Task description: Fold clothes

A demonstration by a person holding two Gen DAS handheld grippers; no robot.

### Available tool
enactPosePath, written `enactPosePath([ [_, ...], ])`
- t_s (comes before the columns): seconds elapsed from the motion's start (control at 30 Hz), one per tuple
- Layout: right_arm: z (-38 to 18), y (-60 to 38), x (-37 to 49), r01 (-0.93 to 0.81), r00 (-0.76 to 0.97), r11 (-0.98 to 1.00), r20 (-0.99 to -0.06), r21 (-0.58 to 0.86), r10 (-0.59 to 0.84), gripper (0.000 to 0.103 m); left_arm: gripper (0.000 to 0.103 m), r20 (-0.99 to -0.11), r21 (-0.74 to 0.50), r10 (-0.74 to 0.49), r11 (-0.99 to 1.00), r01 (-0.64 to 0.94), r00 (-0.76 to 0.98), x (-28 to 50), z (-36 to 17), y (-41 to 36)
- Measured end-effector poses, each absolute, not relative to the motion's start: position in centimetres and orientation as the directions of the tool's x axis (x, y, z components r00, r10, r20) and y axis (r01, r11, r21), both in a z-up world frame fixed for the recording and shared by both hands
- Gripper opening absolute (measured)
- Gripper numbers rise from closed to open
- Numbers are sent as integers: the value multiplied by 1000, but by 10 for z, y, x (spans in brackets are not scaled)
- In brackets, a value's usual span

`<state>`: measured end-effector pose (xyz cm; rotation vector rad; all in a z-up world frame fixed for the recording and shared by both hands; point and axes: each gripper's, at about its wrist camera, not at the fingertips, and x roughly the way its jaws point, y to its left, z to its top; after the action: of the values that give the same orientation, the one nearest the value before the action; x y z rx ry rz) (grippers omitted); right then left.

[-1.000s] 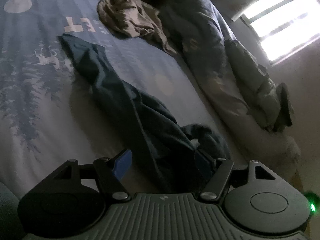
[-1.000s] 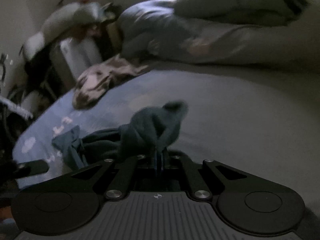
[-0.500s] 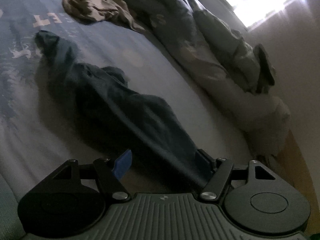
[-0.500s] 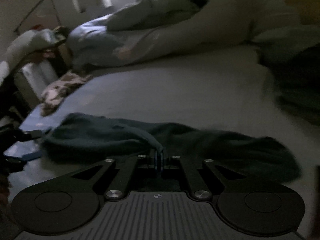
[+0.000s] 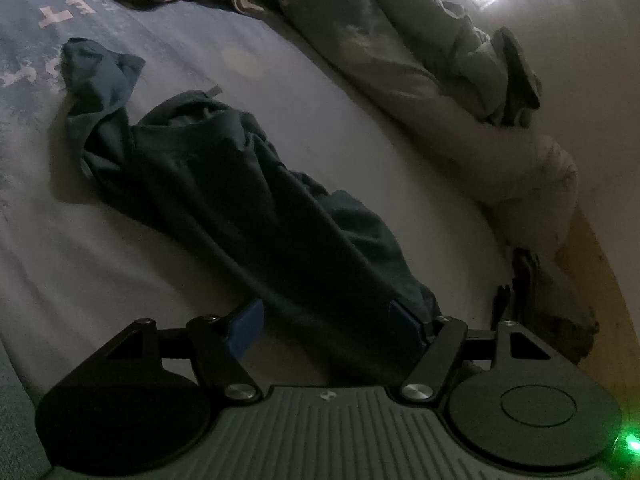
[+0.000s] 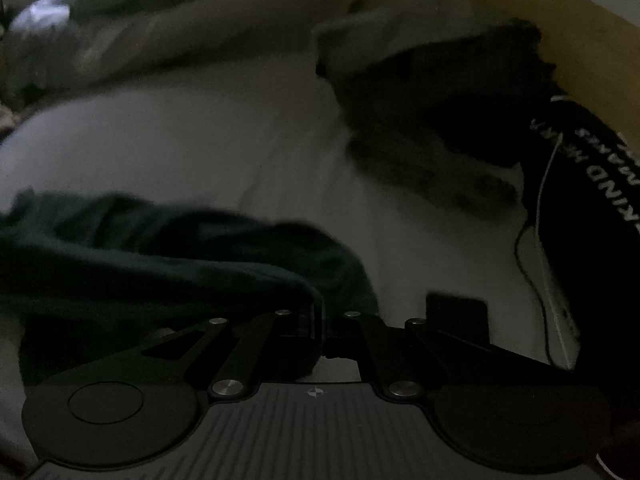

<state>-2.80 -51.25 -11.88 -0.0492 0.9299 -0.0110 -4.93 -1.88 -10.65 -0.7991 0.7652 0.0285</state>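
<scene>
Dark teal garment [image 5: 240,200] lies stretched along the bed [image 5: 60,264], running straight ahead from between the wide-apart fingers of the left claw [image 5: 326,324], which grips nothing. The right claw [image 6: 320,320] is pinched together on the garment's near edge. Bare sheet spreads left of the left claw; rumpled bedding [image 5: 420,60] crowds its right.

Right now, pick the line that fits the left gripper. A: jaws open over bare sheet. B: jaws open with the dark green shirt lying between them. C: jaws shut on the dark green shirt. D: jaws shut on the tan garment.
B: the left gripper has its jaws spread wide, and the dark green shirt runs down between them on the bed sheet.
</scene>
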Motion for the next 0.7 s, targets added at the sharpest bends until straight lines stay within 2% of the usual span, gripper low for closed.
enactPosePath([
  [0.1, -124, -507, -30, -34, 588, 997, -808, -76, -41, 8, 77, -634, -634, -261, 714, -297, 728, -49, -108, -20],
  [0.23, -108, -503, -41, -35, 619, 989, -780, -144, -92, 22, 77, -639, -637, -260, 706, -308, 724, -48, -111, -17],
  [0.33, -90, -487, -46, -58, 668, 989, -741, -138, -64, 31, 77, -636, -641, -235, 691, -334, 735, -49, -112, -13],
  [0.4, -80, -465, -46, -107, 706, 987, -708, -122, -11, 36, 77, -635, -636, -199, 683, -359, 746, -51, -110, -8],
  [0.5, -71, -425, -40, -219, 745, 972, -658, -87, 109, 52, 77, -617, -633, -124, 665, -396, 777, -55, -104, 2],
  [0.63, -68, -356, -25, -371, 743, 926, -620, -69, 252, 55, 78, -542, -648, -33, 653, -392, 840, -65, -82, 14],
  [0.7, -71, -321, -19, -446, 730, 892, -607, -73, 315, 57, 84, -503, -663, 5, 639, -390, 864, -72, -72, 18],
])
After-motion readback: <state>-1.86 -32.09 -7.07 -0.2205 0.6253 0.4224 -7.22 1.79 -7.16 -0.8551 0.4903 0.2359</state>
